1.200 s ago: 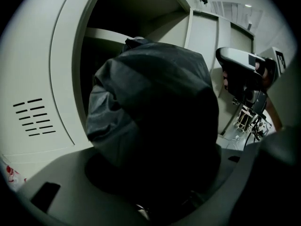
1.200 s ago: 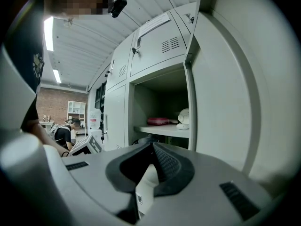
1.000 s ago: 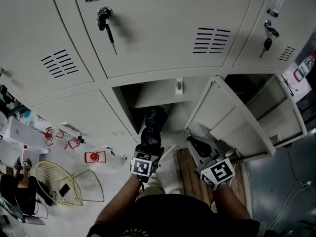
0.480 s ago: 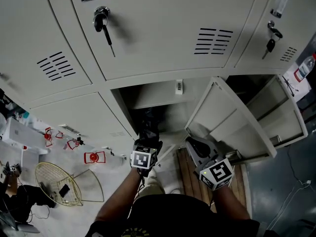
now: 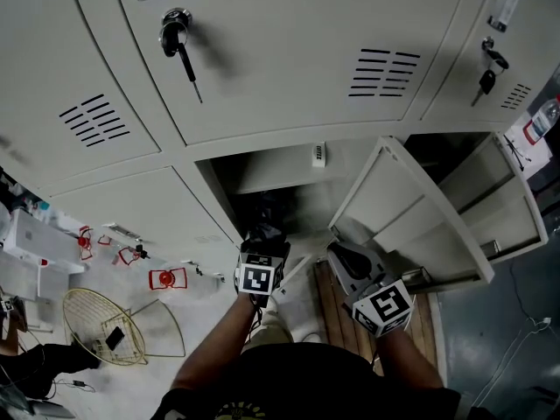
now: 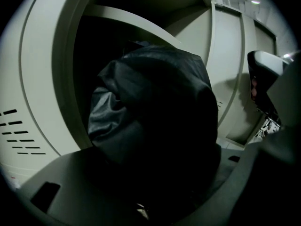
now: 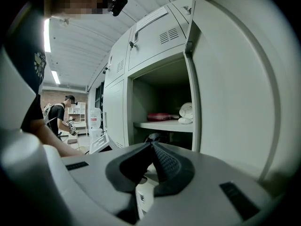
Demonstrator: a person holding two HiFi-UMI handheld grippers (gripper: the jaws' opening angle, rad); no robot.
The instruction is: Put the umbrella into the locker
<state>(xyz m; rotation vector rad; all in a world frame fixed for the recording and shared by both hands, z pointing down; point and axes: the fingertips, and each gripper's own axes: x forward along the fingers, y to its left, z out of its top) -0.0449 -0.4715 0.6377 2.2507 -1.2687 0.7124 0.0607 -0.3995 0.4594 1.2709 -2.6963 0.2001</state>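
Since the earlier moment the black folded fabric umbrella (image 6: 155,112) has gone deeper into the dark lower compartment of the pale grey metal locker (image 5: 262,138), and less of it shows in the head view. Left gripper (image 5: 262,240) has its jaws set wide and pressed around the thick bundle, whose front end is already past the frame of the opening. Right gripper (image 7: 151,149) has its jaws closed together on nothing, beside the open grey door (image 5: 398,204).

I think the loose cloth could catch on the frame if the push goes slanted, or the umbrella could slide out if the grip is released before it rests inside.

Only the left gripper view shows how the fabric fills the jaws. Only the right gripper view shows the neighbouring open compartment, whose shelf (image 7: 164,125) carries a flat red thing (image 7: 159,117) and a white thing (image 7: 186,111).
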